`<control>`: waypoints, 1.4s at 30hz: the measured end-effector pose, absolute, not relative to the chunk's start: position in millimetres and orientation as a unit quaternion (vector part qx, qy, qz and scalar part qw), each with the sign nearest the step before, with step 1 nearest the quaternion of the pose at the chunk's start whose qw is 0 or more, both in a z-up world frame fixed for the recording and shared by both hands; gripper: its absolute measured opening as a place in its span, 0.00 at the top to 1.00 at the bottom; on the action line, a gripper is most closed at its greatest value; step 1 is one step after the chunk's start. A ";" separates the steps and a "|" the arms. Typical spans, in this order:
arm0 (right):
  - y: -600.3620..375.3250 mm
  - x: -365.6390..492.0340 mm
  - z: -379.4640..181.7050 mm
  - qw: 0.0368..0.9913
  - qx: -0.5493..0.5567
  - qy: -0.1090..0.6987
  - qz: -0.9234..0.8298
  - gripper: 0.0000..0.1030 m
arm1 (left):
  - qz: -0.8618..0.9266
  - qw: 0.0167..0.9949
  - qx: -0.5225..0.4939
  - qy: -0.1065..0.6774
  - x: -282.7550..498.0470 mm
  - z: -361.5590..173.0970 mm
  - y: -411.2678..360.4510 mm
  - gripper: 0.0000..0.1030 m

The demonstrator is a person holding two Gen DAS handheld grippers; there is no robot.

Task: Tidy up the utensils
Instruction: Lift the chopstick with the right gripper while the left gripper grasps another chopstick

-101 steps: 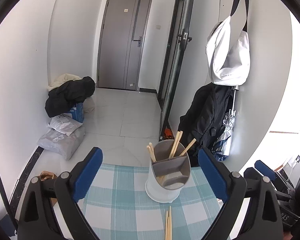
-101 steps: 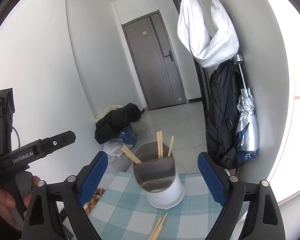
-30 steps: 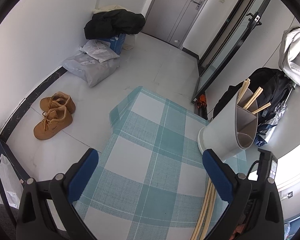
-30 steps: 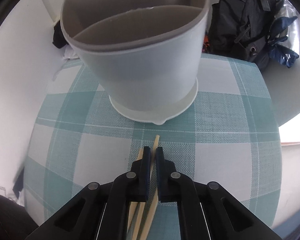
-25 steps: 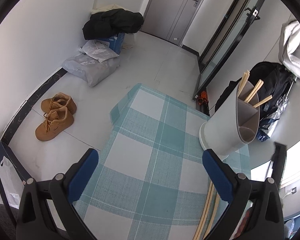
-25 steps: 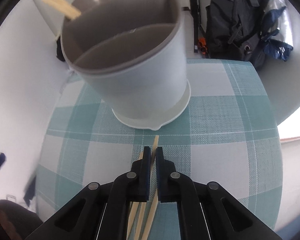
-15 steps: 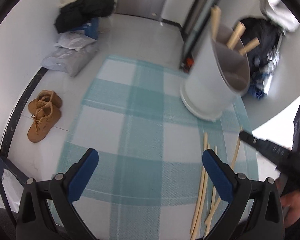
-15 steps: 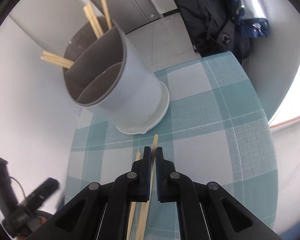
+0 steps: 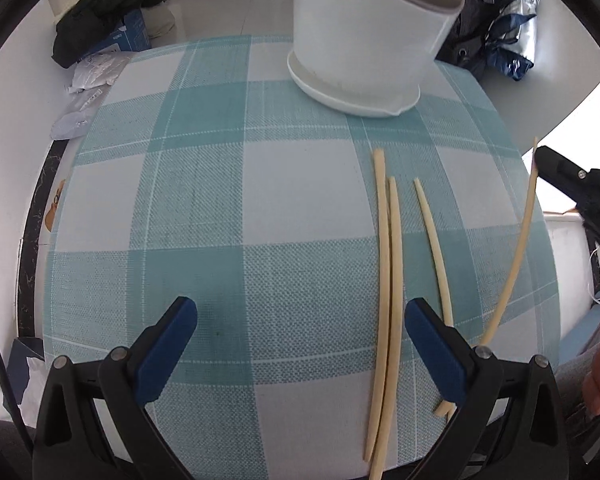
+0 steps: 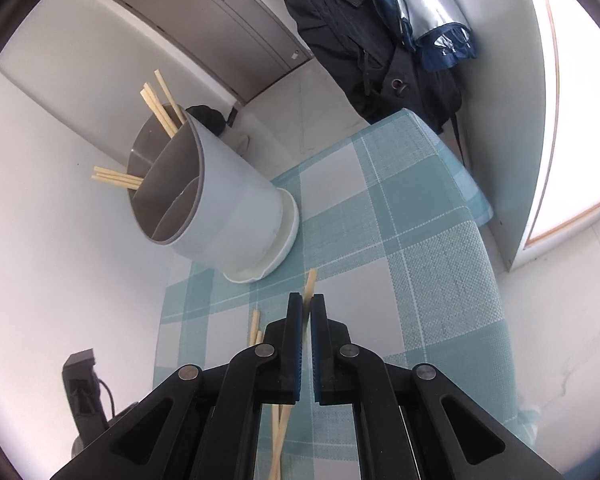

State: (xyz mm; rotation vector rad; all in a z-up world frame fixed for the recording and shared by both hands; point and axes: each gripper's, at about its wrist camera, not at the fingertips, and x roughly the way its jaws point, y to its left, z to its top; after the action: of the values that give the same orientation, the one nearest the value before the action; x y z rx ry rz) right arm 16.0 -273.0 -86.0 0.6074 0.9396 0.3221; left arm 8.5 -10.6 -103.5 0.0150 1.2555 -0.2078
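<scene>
On the checked cloth (image 9: 204, 208), only the right wrist view shows the right hand-held gripper (image 10: 307, 308) pinching a chopstick (image 10: 310, 282).

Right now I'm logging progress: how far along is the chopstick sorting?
Done: several chopsticks already stand in the holder. In hand: the right gripper has its jaws shut on one chopstick, lifted off the cloth. Left: three chopsticks lie on the cloth, and the left gripper hangs open over them, holding nothing.
</scene>
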 end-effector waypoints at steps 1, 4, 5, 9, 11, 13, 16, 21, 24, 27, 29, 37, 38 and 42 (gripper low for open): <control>-272.9 13.9 -85.6 0.836 0.286 0.443 0.155 0.97 | -0.088 0.804 0.019 0.588 8.1 -105.4 -11.5 0.02; -276.3 12.6 -83.1 0.834 0.295 0.435 0.164 0.97 | -0.080 0.802 0.011 0.592 8.5 -106.1 -7.4 0.02; -277.2 13.2 -83.0 0.834 0.297 0.433 0.166 0.97 | -0.076 0.802 0.012 0.592 8.7 -105.5 -5.6 0.02; -278.4 15.6 -82.6 0.836 0.298 0.428 0.172 0.97 | -0.063 0.803 0.019 0.593 8.7 -105.0 -1.1 0.02; -277.0 15.0 -81.2 0.839 0.289 0.427 0.172 0.97 | -0.060 0.804 0.025 0.591 11.1 -106.2 -6.3 0.02; -275.2 15.8 -81.7 0.841 0.283 0.428 0.173 0.97 | -0.058 0.803 0.023 0.593 16.5 -107.9 -11.6 0.02; -272.1 15.7 -81.0 0.845 0.269 0.427 0.175 0.97 | -0.060 0.805 0.031 0.590 26.9 -108.5 -16.5 0.02; -273.8 16.2 -76.8 0.850 0.268 0.418 0.176 0.97 | -0.067 0.817 0.087 0.565 32.7 -108.0 -36.3 0.04; -276.3 18.1 -76.1 0.851 0.272 0.415 0.174 0.97 | -0.073 0.820 0.112 0.556 38.8 -105.0 -47.4 0.11; -277.8 20.9 -77.8 0.850 0.275 0.416 0.172 0.97 | -0.096 0.817 0.117 0.557 44.7 -102.6 -56.9 0.34; -278.4 22.4 -78.5 0.848 0.279 0.417 0.171 0.97 | -0.114 0.812 0.116 0.560 47.0 -100.8 -61.4 0.52; -277.1 23.7 -76.2 0.851 0.277 0.411 0.172 0.98 | -0.139 0.805 0.112 0.565 31.0 -101.9 -63.8 0.98; -276.5 23.4 -75.7 0.853 0.276 0.410 0.170 0.99 | -0.140 0.808 0.108 0.562 27.3 -100.6 -60.5 0.98; -272.8 17.5 -70.0 0.858 0.270 0.402 0.172 1.00 | -0.146 0.831 0.091 0.528 9.1 -80.5 -45.6 0.98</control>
State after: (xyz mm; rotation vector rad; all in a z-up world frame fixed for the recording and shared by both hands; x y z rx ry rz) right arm 17.5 -272.8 -70.0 0.5661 0.8442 0.3603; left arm 9.1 -45.6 -80.5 0.1923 1.1205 -0.3100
